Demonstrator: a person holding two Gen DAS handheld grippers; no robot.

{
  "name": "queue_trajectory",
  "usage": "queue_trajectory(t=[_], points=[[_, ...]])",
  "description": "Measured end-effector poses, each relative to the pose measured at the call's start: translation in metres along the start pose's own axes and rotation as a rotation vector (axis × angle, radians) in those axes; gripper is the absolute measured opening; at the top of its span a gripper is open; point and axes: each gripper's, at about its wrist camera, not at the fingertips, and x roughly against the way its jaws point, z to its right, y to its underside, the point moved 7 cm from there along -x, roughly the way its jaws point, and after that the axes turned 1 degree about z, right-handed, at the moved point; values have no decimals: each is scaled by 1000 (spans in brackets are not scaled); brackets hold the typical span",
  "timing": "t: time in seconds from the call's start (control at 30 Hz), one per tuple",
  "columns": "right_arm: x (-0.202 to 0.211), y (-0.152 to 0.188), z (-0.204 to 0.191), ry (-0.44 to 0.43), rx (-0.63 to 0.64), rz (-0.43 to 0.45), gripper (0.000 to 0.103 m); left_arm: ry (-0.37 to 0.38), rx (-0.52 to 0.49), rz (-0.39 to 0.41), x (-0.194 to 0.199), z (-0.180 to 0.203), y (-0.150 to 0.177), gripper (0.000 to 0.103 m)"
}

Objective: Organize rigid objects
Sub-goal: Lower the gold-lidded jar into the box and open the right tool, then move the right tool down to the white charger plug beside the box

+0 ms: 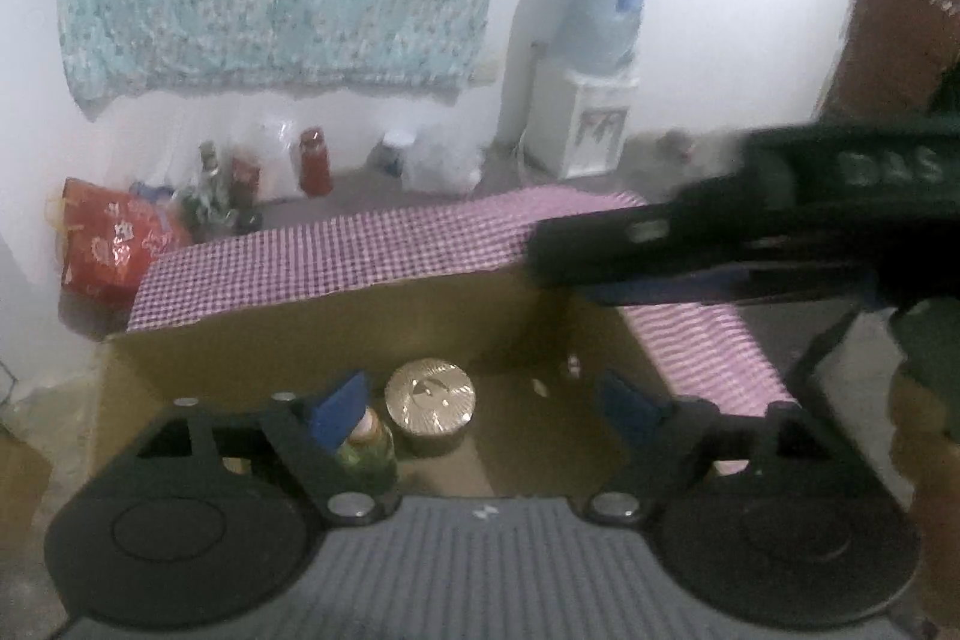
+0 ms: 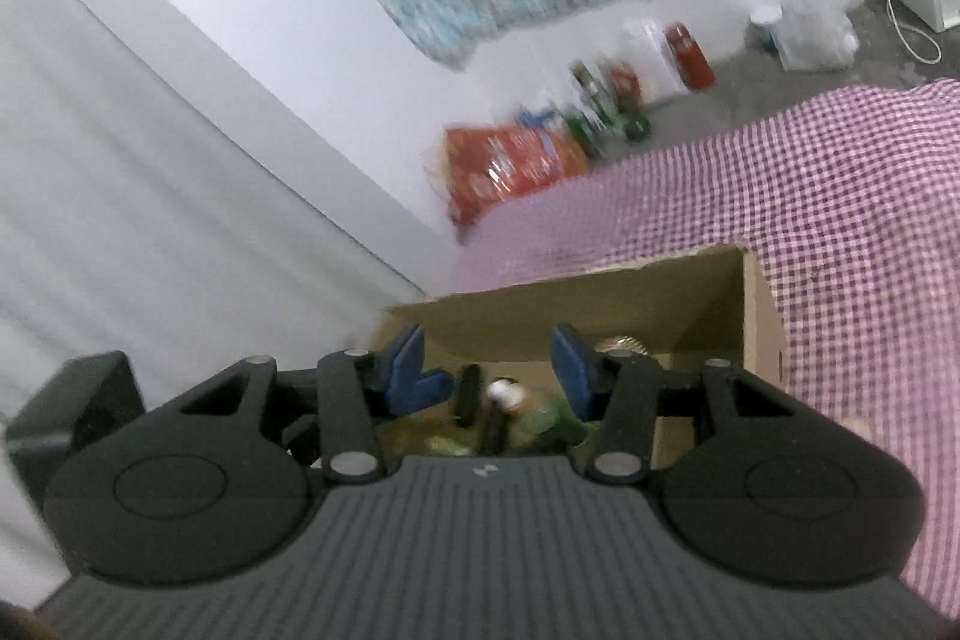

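With both the left gripper (image 1: 486,400) and the right gripper (image 2: 489,367) spread wide and empty above the open brown cardboard box (image 1: 336,334), the small green glass bottle (image 1: 367,445) standing near the round gold-lidded jar (image 1: 429,403) on the box floor could be toppled if clipped by a descending fingertip.

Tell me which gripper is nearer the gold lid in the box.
Left, probably. The left gripper hangs open just above the gold lid. The right gripper, also open, sits over the box with the lid beyond its right finger.
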Motion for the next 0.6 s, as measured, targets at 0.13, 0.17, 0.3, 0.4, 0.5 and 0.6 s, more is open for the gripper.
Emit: queue_trajectory(t=[0.13,0.17,0.3,0.4,0.5,0.6], points=[[59,33,-6,-67,-20,104,51,46,10,73,56,-1,26,95],[69,43,-5,-79,-30,119,52,55,9,82,66,-1,35,96],[95,93,-4,-119,-83,127,53,71,4,66,97,-6,83,96],[100,133,1,-119,-123,106,53,75,7,36,105,-9,123,96],[90,170,6,-116,-175,53,53,69,11,12,106,-13,157,96],[71,198,5,-109,-215,-8,53,20,-3,-6,97,-14,182,96]])
